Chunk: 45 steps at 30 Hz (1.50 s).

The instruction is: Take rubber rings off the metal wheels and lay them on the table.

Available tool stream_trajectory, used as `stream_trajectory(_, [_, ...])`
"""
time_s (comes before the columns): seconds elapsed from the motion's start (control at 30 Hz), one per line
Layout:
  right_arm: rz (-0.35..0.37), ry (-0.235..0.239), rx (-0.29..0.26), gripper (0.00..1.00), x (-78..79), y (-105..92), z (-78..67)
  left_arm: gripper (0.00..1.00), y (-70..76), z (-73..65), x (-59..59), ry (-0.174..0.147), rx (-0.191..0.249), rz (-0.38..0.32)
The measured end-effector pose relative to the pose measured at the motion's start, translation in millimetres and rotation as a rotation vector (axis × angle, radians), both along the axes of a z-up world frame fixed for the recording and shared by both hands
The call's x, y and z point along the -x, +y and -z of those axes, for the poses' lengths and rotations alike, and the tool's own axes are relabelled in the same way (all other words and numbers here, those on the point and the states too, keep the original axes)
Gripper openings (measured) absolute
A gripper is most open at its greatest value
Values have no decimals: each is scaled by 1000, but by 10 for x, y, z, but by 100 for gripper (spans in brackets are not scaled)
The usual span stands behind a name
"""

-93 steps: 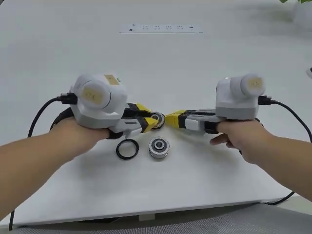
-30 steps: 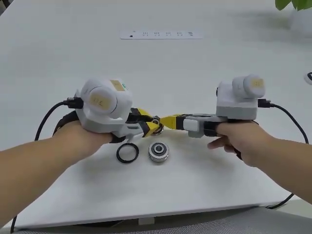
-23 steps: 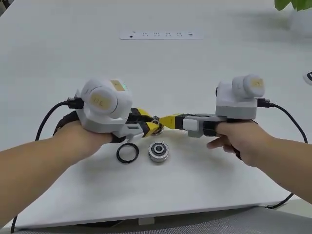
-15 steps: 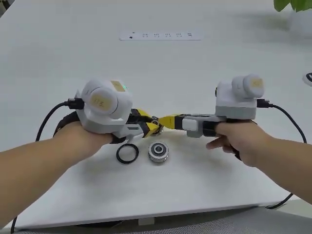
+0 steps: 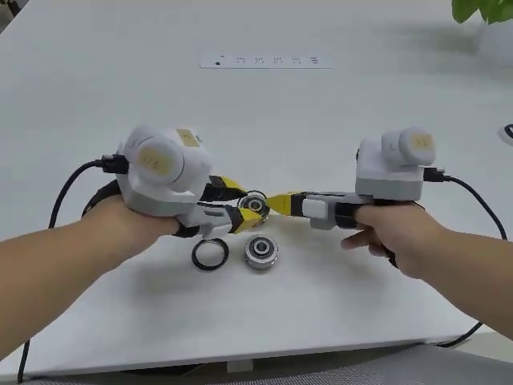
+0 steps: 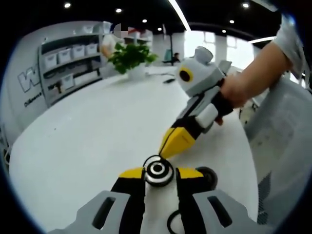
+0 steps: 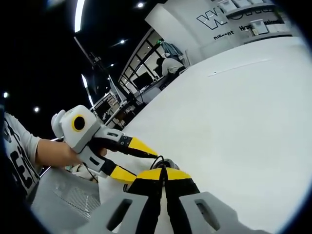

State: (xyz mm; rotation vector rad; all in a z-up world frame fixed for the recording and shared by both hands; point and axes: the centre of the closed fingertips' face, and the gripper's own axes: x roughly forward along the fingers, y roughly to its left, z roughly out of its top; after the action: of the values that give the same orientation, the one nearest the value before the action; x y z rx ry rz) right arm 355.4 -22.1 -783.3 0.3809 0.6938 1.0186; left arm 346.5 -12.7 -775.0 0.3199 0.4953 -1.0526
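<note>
1 rubber ring point(image 5: 210, 253) lies on the desk point(image 5: 321, 104) beside 1 bare wheel point(image 5: 261, 250); the left gripper point(image 5: 248, 206) jaws clamp a 2nd wheel point(image 6: 158, 170), ring apparently still on; right gripper point(image 5: 276, 203) jaws closed at its rim; roughly halfway, I judge.

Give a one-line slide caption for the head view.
Left gripper grips a round metal wheel; right gripper touches its black rubber ring.

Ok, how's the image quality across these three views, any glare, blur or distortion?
Head view: soft even light, sharp, only faint shadows under the loose ring and the resting wheel on the table. Left gripper view: fisheye bend, blown-out windows behind; the held wheel is sharp. Right gripper view: heavily tilted, table washed out white.
</note>
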Motion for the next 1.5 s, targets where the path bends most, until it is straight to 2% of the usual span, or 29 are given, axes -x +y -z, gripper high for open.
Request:
stream_trajectory(0.17, [-5,2,-5,0,14,16,-17,31,55,-162,28,9,53,-4])
stream_trajectory(0.37, [-14,-2,-17,0,39,43,-75,37,165,-308,81,-2,83,-5])
stream_trajectory(0.7, [-19,-6,-53,0,42,88,-199,41,475,-461,151,-29,111,-41])
stream_trajectory(1.03, [-73,5,-90,0,165,264,-303,48,627,-468,276,-27,131,-50])
stream_trajectory(1.13, [-87,14,-97,0,198,296,-310,51,649,-477,312,-33,132,-47])
stream_trajectory(1.23, [-103,21,-100,0,243,334,-316,54,654,-491,367,-27,149,-38])
stream_trajectory(1.5, [-158,45,-102,0,393,459,-301,59,709,-475,455,-19,151,-40])
